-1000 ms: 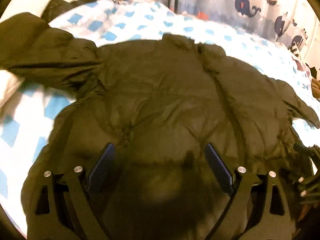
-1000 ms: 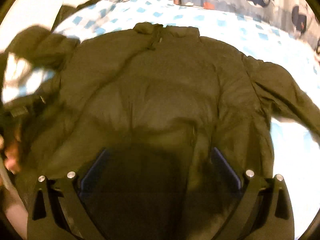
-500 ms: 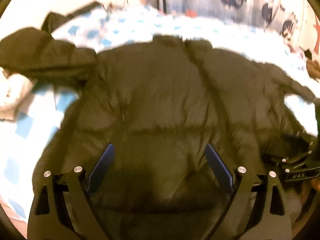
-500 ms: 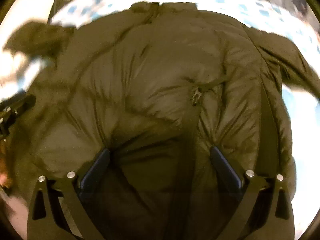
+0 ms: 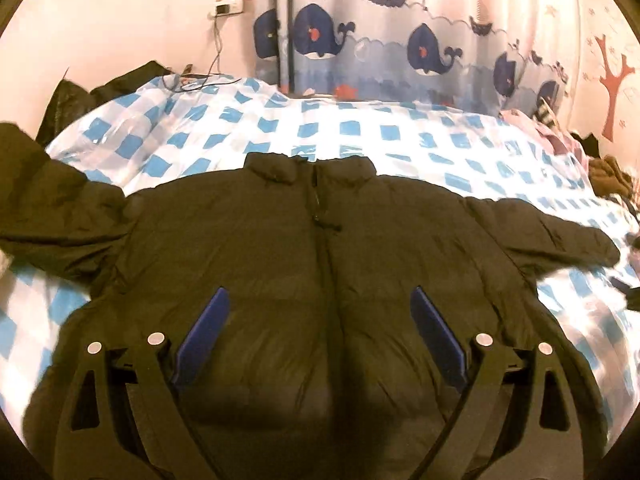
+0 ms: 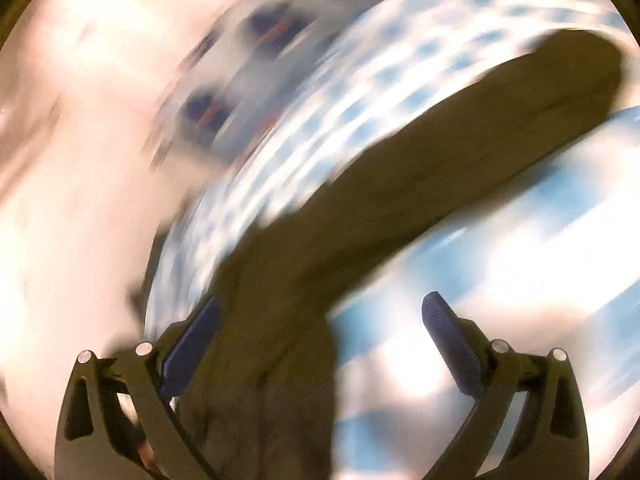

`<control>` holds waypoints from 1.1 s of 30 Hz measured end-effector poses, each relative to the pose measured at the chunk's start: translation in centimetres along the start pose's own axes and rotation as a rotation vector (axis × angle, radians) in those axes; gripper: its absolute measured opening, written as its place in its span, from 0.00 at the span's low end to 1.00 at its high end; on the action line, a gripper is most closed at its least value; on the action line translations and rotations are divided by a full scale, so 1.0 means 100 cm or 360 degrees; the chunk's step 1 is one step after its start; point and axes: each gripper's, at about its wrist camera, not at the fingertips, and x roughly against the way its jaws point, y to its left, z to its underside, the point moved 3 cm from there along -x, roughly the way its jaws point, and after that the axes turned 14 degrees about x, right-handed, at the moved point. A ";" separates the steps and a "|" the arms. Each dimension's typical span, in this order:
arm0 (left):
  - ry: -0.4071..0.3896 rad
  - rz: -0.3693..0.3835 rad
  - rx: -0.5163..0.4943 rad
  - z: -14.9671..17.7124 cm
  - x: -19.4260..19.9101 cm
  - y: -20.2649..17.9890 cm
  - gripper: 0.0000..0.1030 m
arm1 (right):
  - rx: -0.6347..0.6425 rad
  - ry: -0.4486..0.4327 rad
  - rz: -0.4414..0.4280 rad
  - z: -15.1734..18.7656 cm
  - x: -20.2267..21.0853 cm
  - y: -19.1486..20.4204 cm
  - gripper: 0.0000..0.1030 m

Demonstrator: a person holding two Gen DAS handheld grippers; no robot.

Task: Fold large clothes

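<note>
Here our left gripper (image 5: 320, 334) hangs wide apart, holding nothing, over the jacket (image 5: 320, 280), which lies flat on the checked bed (image 5: 360, 136), collar at 12 o'clock. Our right gripper (image 6: 320, 340) also gapes wide; a sleeve (image 6: 440, 160) runs blurred toward 2 o'clock.

jacket (image 5: 320, 280) on bed (image 5: 360, 136) | sleeves out sideways | curtain (image 5: 400, 52) behind
</note>
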 end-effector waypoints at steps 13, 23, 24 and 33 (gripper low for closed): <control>0.0118 -0.0013 0.0135 0.001 -0.031 0.002 0.86 | -0.0395 -0.0160 0.0364 -0.118 0.039 -0.179 0.94; 0.0167 -0.0028 0.0190 0.002 -0.039 0.012 0.86 | -0.0326 -0.0112 0.0517 -0.110 0.030 -0.185 0.94; 0.0170 -0.0031 0.0188 0.003 -0.040 0.012 0.86 | -0.0335 -0.0117 0.0530 -0.109 0.030 -0.186 0.94; 0.0170 -0.0031 0.0187 0.004 -0.040 0.012 0.86 | -0.0189 -0.0148 0.0626 -0.111 0.035 -0.171 0.13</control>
